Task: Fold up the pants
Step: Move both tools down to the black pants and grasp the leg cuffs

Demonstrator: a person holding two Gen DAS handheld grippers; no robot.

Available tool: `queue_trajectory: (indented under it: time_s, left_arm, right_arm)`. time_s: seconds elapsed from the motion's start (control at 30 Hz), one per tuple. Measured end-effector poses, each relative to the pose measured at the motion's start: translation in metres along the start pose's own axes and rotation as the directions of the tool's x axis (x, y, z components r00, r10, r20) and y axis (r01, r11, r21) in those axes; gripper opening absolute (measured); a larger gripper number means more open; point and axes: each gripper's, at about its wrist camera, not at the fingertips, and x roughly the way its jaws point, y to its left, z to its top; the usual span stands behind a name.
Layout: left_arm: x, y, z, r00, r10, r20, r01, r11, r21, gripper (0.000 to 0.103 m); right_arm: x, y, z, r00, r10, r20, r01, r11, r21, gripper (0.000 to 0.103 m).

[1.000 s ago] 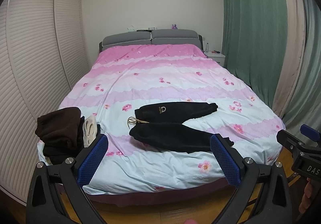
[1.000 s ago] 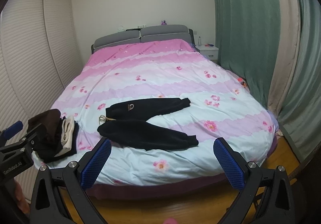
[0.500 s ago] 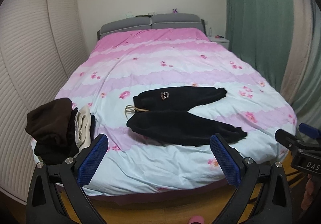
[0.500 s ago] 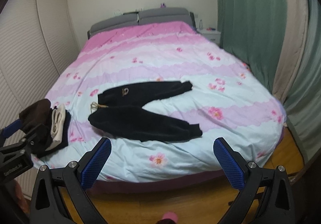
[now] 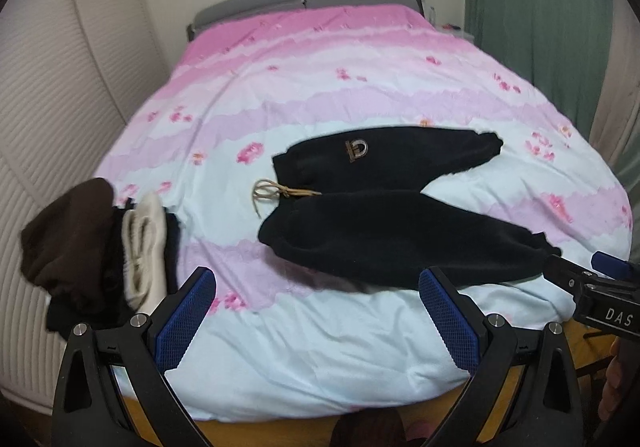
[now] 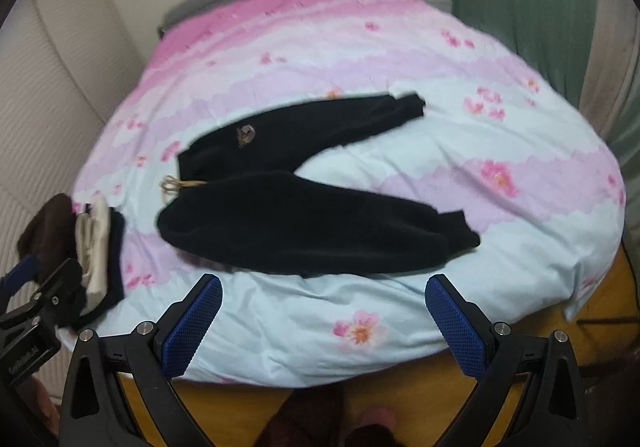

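Black pants (image 5: 384, 223) lie flat on the bed, waistband to the left with a tan drawstring (image 5: 272, 193), legs spread in a V to the right. They also show in the right wrist view (image 6: 304, 215). My left gripper (image 5: 316, 311) is open and empty, above the bed's near edge, short of the pants. My right gripper (image 6: 324, 315) is open and empty, also short of the pants. Each gripper shows at the edge of the other's view.
The bed (image 5: 320, 375) has a pink and pale blue flowered cover. A pile of brown, cream and dark clothes (image 5: 100, 247) sits at its near left corner. Green curtains (image 5: 540, 27) hang on the right, a ribbed white wardrobe (image 5: 48, 87) on the left. Wooden floor lies below.
Both grippers have moved forward and down toward the bed, so the pants look larger and closer. Both stay open.
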Motion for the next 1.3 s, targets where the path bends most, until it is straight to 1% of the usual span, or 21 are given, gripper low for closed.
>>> queue_trajectory:
  time_s: [0.1,0.23,0.37,0.5,0.63,0.7,0.77,0.9,0.93,1.0,1.07,1.1,1.13,1.17,1.2,1.23,1.3]
  left_arm:
    - [0.040,0.008,0.002,0.999,-0.027,-0.043,0.027,1.000,-0.001,0.103]
    - [0.096,0.011,-0.001,0.994,-0.020,-0.112,0.021,1.000,0.011,0.103]
    - [0.139,0.011,-0.002,0.984,-0.021,-0.178,0.019,1.000,-0.010,0.103]
    - [0.167,0.010,-0.004,0.975,-0.023,-0.222,0.018,0.999,-0.027,0.103]
    - [0.195,0.010,-0.007,0.958,-0.058,-0.281,0.042,0.997,-0.061,0.103]
    - [0.203,0.009,-0.007,0.959,-0.048,-0.280,0.035,0.998,-0.051,0.103]
    - [0.212,0.004,-0.005,0.959,-0.045,-0.281,0.042,0.999,-0.016,0.103]
    - [0.224,-0.002,-0.005,0.956,-0.048,-0.289,0.053,0.999,0.010,0.102]
    - [0.227,-0.002,-0.005,0.954,-0.049,-0.297,0.054,0.999,0.008,0.101]
    - [0.232,0.001,-0.006,0.948,-0.063,-0.311,0.063,0.998,-0.010,0.092]
    - [0.235,0.005,-0.006,0.943,-0.078,-0.325,0.072,0.997,-0.030,0.072]
    - [0.236,0.008,-0.005,0.939,-0.088,-0.333,0.077,0.996,-0.045,0.068]
    - [0.235,0.011,-0.004,0.937,-0.100,-0.335,0.085,0.995,-0.060,0.058]
    - [0.234,0.014,-0.002,0.937,-0.108,-0.333,0.090,0.993,-0.070,0.046]
    - [0.231,0.017,0.000,0.937,-0.113,-0.330,0.093,0.993,-0.074,0.041]
    - [0.228,0.020,0.003,0.937,-0.118,-0.328,0.098,0.992,-0.076,0.035]
    - [0.218,0.022,0.009,0.941,-0.122,-0.317,0.106,0.992,-0.067,0.032]
  right_arm:
    - [0.034,0.003,0.003,0.998,-0.042,-0.041,0.044,0.998,0.034,0.102]
    - [0.075,0.003,0.001,0.993,-0.086,-0.079,0.092,0.993,0.071,0.102]
    - [0.119,-0.002,-0.003,0.982,-0.123,-0.145,0.141,0.983,0.120,0.102]
    - [0.153,-0.009,-0.004,0.971,-0.130,-0.200,0.162,0.975,0.154,0.102]
    - [0.177,-0.014,-0.009,0.962,-0.121,-0.245,0.170,0.967,0.191,0.102]
    - [0.184,-0.017,-0.011,0.962,-0.115,-0.249,0.168,0.964,0.206,0.102]
    - [0.189,-0.019,-0.013,0.961,-0.114,-0.250,0.171,0.961,0.216,0.102]
    - [0.195,-0.025,-0.017,0.964,-0.104,-0.243,0.166,0.953,0.252,0.101]
    - [0.198,-0.026,-0.017,0.964,-0.108,-0.243,0.170,0.953,0.251,0.098]
    - [0.202,-0.028,-0.017,0.964,-0.098,-0.246,0.164,0.951,0.263,0.092]
    - [0.206,-0.030,-0.016,0.964,-0.102,-0.244,0.170,0.946,0.276,0.081]
    - [0.207,-0.031,-0.016,0.964,-0.106,-0.243,0.173,0.946,0.274,0.067]
    - [0.208,-0.032,-0.014,0.964,-0.102,-0.244,0.169,0.948,0.271,0.057]
    - [0.207,-0.032,-0.013,0.966,-0.085,-0.245,0.152,0.950,0.273,0.052]
    - [0.205,-0.032,-0.012,0.967,-0.063,-0.248,0.134,0.951,0.277,0.041]
    - [0.202,-0.033,-0.011,0.967,-0.049,-0.249,0.121,0.952,0.280,0.035]
    - [0.192,-0.035,-0.006,0.967,-0.029,-0.252,0.099,0.957,0.273,0.030]
